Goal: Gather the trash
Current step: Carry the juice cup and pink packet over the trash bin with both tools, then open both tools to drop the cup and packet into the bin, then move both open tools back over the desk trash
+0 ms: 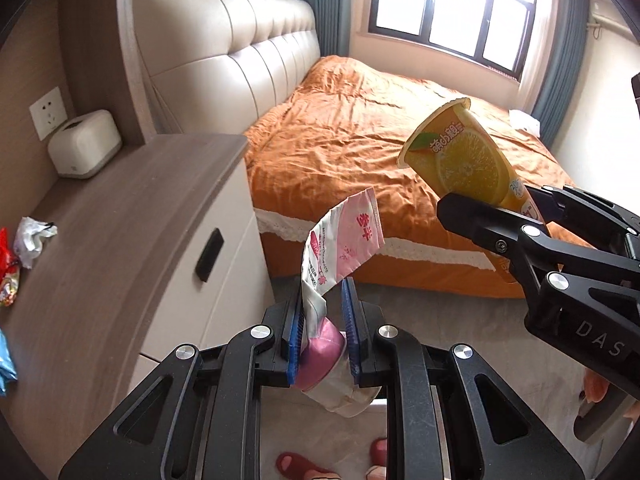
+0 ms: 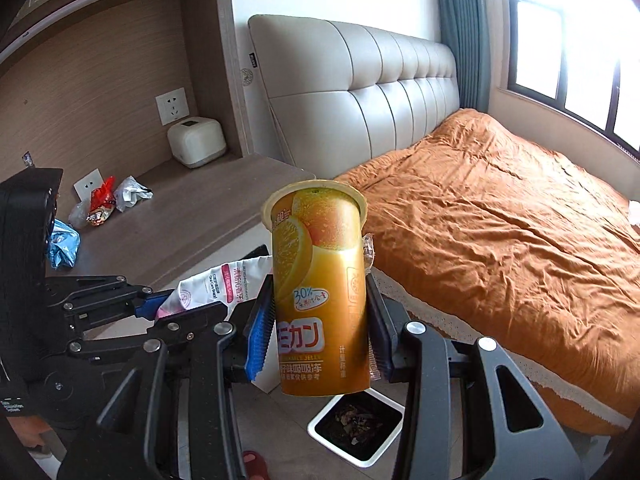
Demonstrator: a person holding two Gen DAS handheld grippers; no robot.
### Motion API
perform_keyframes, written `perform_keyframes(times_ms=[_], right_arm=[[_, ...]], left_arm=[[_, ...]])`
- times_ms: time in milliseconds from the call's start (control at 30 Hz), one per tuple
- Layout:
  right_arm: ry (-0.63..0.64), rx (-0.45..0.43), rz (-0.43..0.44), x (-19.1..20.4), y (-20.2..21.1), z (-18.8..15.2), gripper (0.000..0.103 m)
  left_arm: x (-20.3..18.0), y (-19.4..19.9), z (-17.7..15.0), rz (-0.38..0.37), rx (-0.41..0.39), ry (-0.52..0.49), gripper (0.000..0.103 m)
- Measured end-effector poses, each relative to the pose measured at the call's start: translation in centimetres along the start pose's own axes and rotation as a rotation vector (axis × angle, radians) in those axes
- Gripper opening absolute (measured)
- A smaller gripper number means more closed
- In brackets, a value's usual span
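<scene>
Beside the orange bed [image 2: 500, 216], the left hand-held gripper [image 1: 322, 332] pinches a toothpaste tube [image 1: 340, 248], the right hand-held gripper [image 2: 320, 320] an orange jelly cup [image 2: 320, 292].

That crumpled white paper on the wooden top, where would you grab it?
Judging by its pose, pinch the crumpled white paper across its raised middle, coming from above. It sits loose on the wooden top with the red wrapper close beside, so a side approach might nudge both.
</scene>
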State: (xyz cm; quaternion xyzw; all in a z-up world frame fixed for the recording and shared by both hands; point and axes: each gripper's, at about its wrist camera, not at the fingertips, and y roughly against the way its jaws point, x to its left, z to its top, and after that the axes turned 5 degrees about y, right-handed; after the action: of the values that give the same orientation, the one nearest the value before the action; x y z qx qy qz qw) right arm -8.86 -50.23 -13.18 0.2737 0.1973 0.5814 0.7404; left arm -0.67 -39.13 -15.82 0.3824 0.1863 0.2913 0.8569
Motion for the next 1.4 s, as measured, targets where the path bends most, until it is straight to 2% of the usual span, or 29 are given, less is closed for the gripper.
perform_keyframes(times_ms=[200, 433, 567, 900, 933, 967, 1000, 1033, 1067, 1200, 1400], right_arm=[[-0.045, 0.069, -0.018, -2.7, -1.1, -3.7, 0.043], [-0.095, 0.178, -0.022, -5.5, -4.8, -9.5, 0.043], [-0.123, 0.252, -0.024, -6.8, -8.8, -13.8, 0.043], [-0.158, 0.369, -0.018, -8.6, -21.0, -26.3, 0.044], [-0.161, 0.373, -0.019, -8.9, -22.2, -27.6, 0.044], [-0.164, 0.376, -0.014, -9.0, -23.0, -28.5, 0.053], [-0.166, 0.384, -0.005, -9.2, -24.1, -29.7, 0.090], [-0.166, 0.390, -0.010, -9.4, -24.9, -30.7, 0.099], [-0.169, 0.384, -0.025, -9.7, -25.5, -31.5, 0.099], [-0.176, 0.421, -0.065, -10.6, -27.6, -34.2, 0.099], [-0.184, 0.436, -0.075, -10.8, -27.9, -34.2, 0.099]], left_arm=[[-3.1, -4.2, -2.5, -0.026, 0.073, -0.034, 0.018], [-5.2, -11.1, -6.5, -0.046, 0.171, -0.041, 0.018], [-5.6, -16.0, -9.2, -0.060, 0.218, -0.032, 0.018], [-5.3, -30.6, -20.0, -0.079, 0.344, -0.036, 0.019], [-5.2, -31.7, -20.8, -0.080, 0.348, -0.041, 0.021], [-5.2, -32.7, -21.7, -0.095, 0.352, -0.041, 0.028], [-5.2, -33.9, -22.5, -0.118, 0.363, -0.036, 0.075], [-5.1, -34.8, -23.2, -0.109, 0.365, -0.034, 0.095], [-5.1, -35.7, -23.9, -0.098, 0.351, -0.039, 0.099], [-5.2, -38.5, -26.0, -0.069, 0.351, -0.082, 0.098], [-4.3, -37.1, -25.8, -0.064, 0.333, -0.082, 0.098]])
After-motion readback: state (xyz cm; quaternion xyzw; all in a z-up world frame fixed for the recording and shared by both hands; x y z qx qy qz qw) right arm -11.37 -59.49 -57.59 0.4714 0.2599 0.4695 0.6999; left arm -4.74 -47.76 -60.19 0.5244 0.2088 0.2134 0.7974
